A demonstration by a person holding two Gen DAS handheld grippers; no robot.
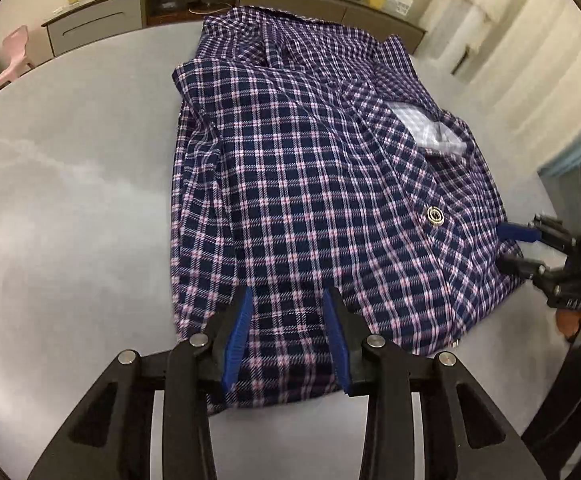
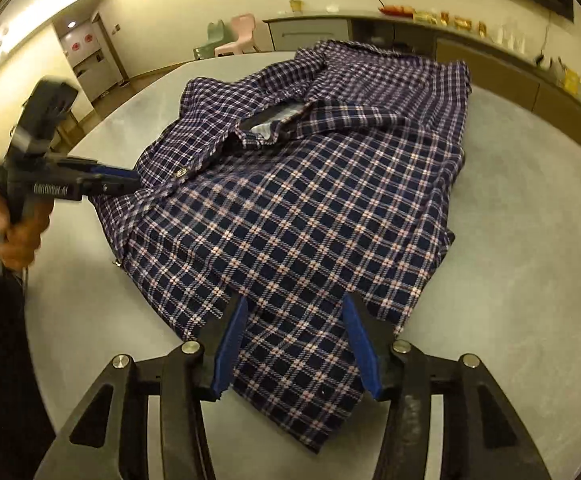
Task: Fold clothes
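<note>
A navy, pink and white plaid shirt (image 1: 290, 168) lies folded lengthwise on a round grey table (image 1: 70, 200), collar toward the far side. My left gripper (image 1: 288, 294) points down over the shirt's near hem. Its jaws stand apart and the cloth lies flat between the blue pads (image 1: 238, 332), not pinched. My right gripper (image 2: 295, 300) is open in the same way over another near edge of the shirt (image 2: 310, 200). Each gripper shows in the other's view: the right gripper (image 1: 508, 248) at the shirt's right edge, the left gripper (image 2: 132, 179) at its left edge.
A person's hand (image 2: 6, 228) holds the left gripper's handle. A long sideboard (image 1: 102, 16) with food packets stands behind the table. Pink (image 1: 14, 56) and green chairs sit at the far left. Bare tabletop (image 2: 530, 240) surrounds the shirt.
</note>
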